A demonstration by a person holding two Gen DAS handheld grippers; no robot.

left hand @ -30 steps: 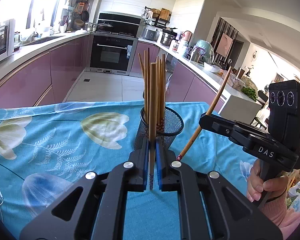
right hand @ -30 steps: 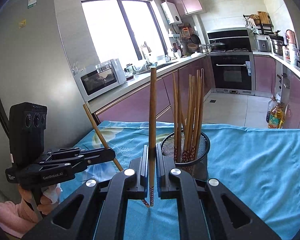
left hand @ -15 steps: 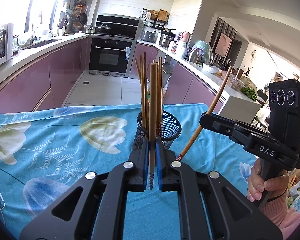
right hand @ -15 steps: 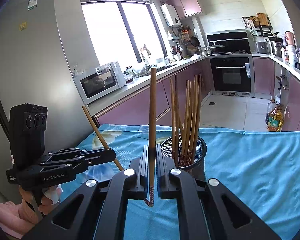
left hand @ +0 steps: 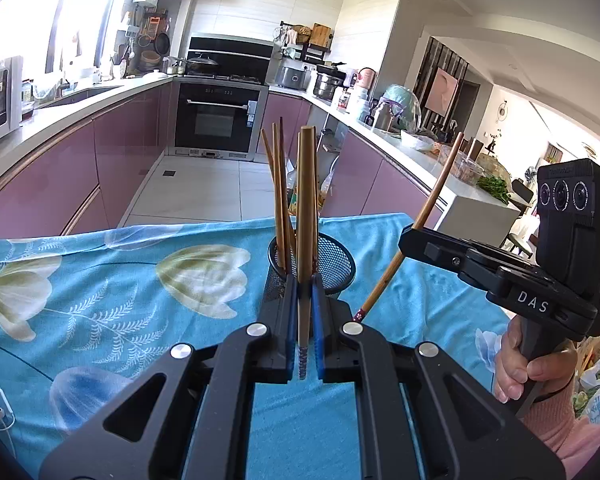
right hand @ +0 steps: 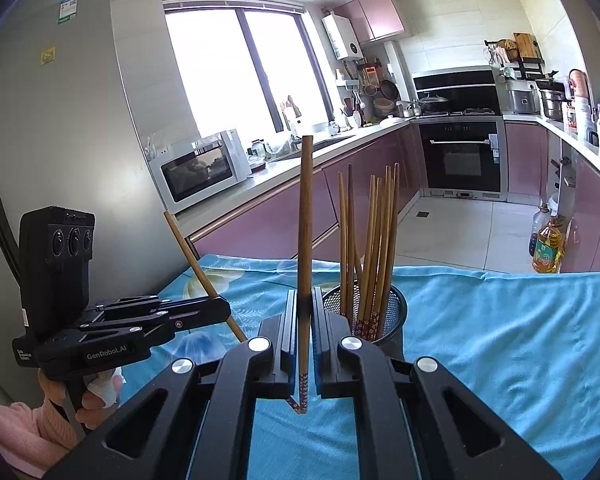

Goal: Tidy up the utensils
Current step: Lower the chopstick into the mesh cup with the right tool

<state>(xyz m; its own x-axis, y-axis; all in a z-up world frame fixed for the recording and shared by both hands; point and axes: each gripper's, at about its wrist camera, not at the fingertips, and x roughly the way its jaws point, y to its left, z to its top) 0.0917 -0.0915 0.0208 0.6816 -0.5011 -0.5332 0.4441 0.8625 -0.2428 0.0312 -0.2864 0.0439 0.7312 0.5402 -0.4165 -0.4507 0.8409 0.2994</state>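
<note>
Left wrist view: left gripper (left hand: 304, 312) clamped on one upright chopstick (left hand: 305, 216), black mesh holder (left hand: 332, 264) just behind it near the far edge of the table (left hand: 100, 300), only a few of its chopsticks (left hand: 278, 200) visible past the held stick. Right gripper (left hand: 414, 240) alongside, pinching a slanted chopstick (left hand: 424, 216). Right wrist view: right gripper (right hand: 305, 320) shut on an upright chopstick (right hand: 305, 240), full bundle of chopsticks (right hand: 370, 248) standing plain in the holder (right hand: 392, 312), beside the fingers. Left gripper (right hand: 216, 308) at left, gripping a tilted chopstick (right hand: 196, 264). Blue floral cloth (right hand: 500, 340) across the table.
</note>
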